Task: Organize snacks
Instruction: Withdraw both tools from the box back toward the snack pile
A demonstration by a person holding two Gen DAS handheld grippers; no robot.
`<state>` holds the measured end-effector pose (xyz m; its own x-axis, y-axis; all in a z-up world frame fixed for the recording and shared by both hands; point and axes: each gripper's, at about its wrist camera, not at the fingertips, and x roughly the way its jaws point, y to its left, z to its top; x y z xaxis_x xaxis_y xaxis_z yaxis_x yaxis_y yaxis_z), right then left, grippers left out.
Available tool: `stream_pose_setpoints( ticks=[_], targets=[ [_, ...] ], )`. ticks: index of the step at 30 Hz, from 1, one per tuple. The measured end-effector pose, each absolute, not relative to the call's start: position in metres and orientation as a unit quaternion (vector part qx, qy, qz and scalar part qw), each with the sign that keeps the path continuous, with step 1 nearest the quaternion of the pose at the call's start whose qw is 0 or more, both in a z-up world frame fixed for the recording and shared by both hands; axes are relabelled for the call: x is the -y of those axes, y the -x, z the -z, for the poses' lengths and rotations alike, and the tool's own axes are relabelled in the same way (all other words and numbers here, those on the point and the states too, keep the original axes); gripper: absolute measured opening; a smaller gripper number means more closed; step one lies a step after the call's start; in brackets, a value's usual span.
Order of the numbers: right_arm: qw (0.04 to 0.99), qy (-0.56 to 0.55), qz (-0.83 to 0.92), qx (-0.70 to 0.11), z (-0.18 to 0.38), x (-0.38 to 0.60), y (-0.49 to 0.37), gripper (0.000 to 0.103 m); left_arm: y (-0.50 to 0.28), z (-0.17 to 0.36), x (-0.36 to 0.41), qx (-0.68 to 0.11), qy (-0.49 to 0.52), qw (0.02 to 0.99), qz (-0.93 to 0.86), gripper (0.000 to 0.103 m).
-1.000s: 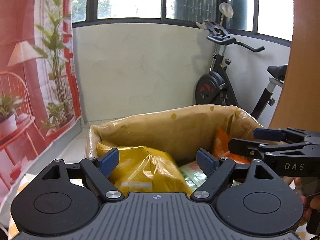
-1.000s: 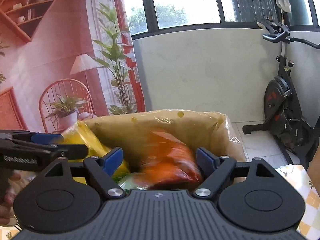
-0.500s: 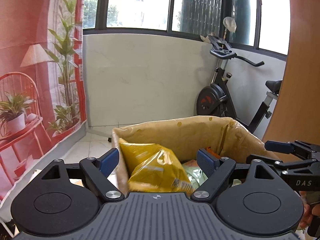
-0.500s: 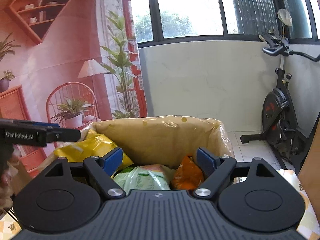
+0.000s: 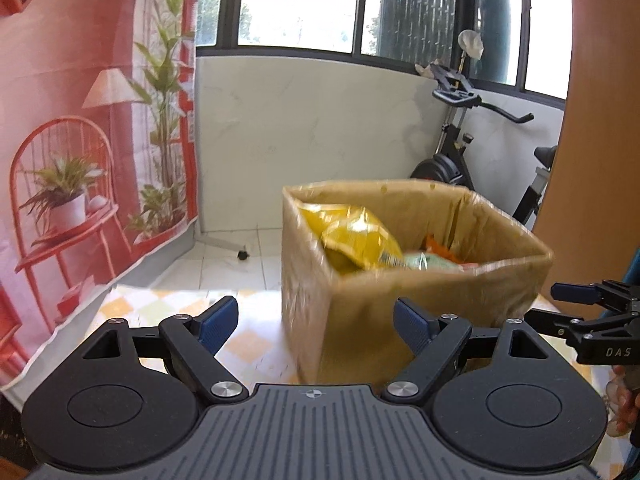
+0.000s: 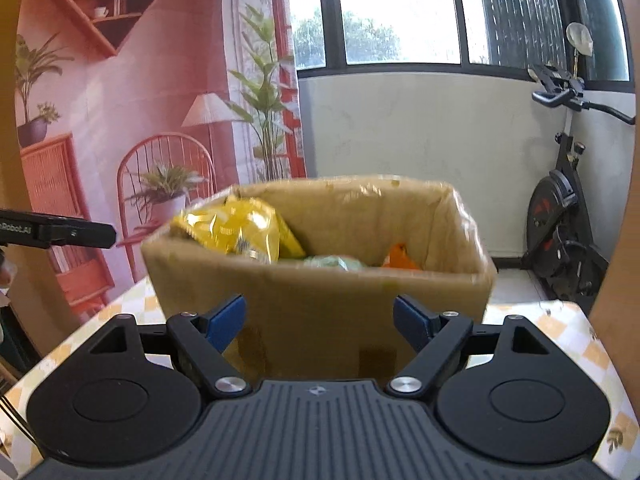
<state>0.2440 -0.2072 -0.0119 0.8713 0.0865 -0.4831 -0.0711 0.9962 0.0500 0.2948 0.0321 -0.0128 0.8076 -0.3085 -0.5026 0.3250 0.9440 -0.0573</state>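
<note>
An open cardboard box (image 5: 400, 304) (image 6: 320, 300) stands on a checked tablecloth. Inside lie a yellow snack bag (image 5: 356, 236) (image 6: 240, 232), a pale green bag (image 5: 424, 260) (image 6: 332, 262) and an orange bag (image 5: 438, 246) (image 6: 400, 260). My left gripper (image 5: 316, 322) is open and empty, a short way back from the box's near left corner. The right gripper (image 6: 320, 322) is open too, with nothing between its fingers, in front of the box's near wall. The right gripper (image 5: 576, 304) also shows at the right edge of the left wrist view.
The checked tablecloth (image 5: 160, 304) (image 6: 568, 340) covers the table around the box. Beyond stand an exercise bike (image 5: 460, 140) (image 6: 560, 220), a white wall under windows and a red printed backdrop (image 5: 80, 140). A wooden panel (image 5: 600, 120) rises at the right.
Both grippers have drawn back from over the box, so its outer walls and the tablecloth now show. The snack bags stay inside. Both stay open.
</note>
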Motion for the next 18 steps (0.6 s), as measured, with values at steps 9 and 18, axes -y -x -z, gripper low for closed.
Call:
stream_pose_setpoints(
  ticks=[9,18],
  targets=[
    [0.951,-0.011,-0.017,-0.310,0.051,0.213,-0.200,0.083,-0.267,0.053,-0.038,-0.294,0.009,0.942,0.164,0.086],
    [0.932,-0.041,0.009,-0.359,0.086,0.230,-0.179,0.082,-0.260,0.084,-0.038,-0.319,0.030,0.936,0.148,0.086]
  ],
)
